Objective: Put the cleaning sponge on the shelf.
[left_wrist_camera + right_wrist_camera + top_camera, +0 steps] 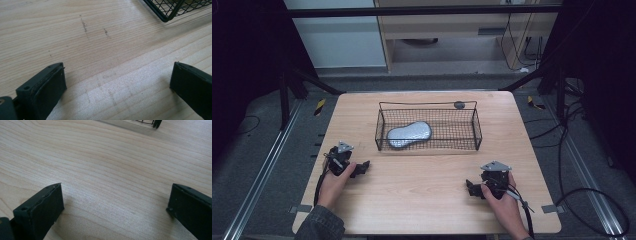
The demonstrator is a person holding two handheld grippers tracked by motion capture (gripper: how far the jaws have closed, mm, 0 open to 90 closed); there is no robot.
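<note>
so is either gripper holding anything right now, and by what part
Nothing is held. The left gripper and right gripper both have jaws wide apart over bare table.

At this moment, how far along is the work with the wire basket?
Done, apparently: a grey oblong pad lies inside the black wire basket. In hand: nothing; the left gripper and right gripper stand open over the bare wooden table. What is left cannot be told; either just finished or not begun.

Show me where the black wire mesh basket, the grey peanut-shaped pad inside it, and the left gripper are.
black wire mesh basket [428, 104]: high view, on its far top rim.
grey peanut-shaped pad [409, 135]: high view, on its middle.
left gripper [364, 167]: high view, between its jaw tips.
</note>
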